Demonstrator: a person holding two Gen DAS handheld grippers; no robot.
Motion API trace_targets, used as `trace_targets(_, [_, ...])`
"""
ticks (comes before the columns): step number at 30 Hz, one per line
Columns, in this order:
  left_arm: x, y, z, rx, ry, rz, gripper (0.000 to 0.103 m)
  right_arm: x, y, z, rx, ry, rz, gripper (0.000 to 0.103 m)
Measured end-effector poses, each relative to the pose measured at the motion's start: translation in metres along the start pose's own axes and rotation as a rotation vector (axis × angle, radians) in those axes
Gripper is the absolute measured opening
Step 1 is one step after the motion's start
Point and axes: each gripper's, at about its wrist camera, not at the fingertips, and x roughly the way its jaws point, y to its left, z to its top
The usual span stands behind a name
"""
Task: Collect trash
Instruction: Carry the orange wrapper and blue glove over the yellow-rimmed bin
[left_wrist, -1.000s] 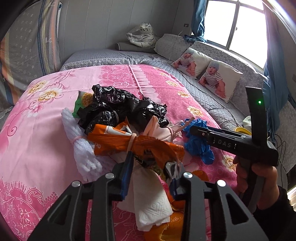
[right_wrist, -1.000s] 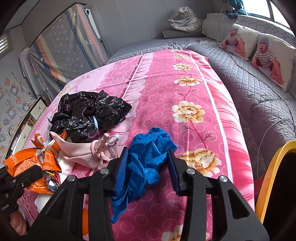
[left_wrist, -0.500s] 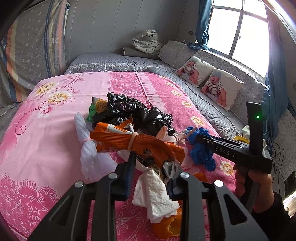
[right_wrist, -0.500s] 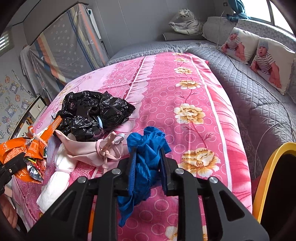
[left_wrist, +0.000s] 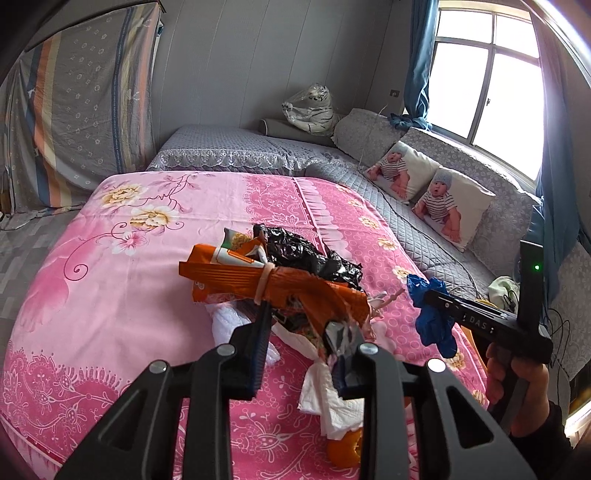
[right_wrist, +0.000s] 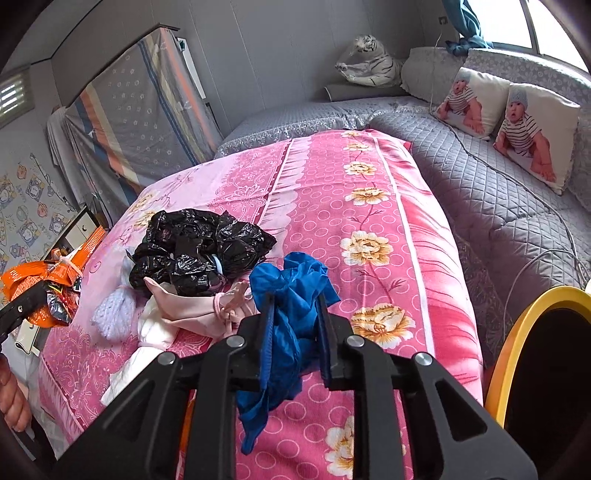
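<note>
Pink floral bed (right_wrist: 373, 206) carries the litter. Black plastic bag (right_wrist: 199, 251) lies mid-bed; pink cloth (right_wrist: 184, 314) and white netting (right_wrist: 114, 314) crowd just in front of it. Yellow bin rim (right_wrist: 517, 332) sits off the bed's right edge. Right tool (right_wrist: 295, 328) pinches the blue glove (right_wrist: 291, 295), now lifted off the bed. Left tool (left_wrist: 303, 332) pinches the orange wrapper bundle (left_wrist: 273, 280), raised higher than a second ago; tissue (left_wrist: 332, 406) hangs beneath.
</note>
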Motion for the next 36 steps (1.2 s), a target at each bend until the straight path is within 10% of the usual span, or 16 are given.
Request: trace_targets(36, [0.064,-0.127,0.011,0.201,0.074,-0.142,0.026,-0.067,-0.105,-0.009,0.158,-0.11,-0.123,0.019])
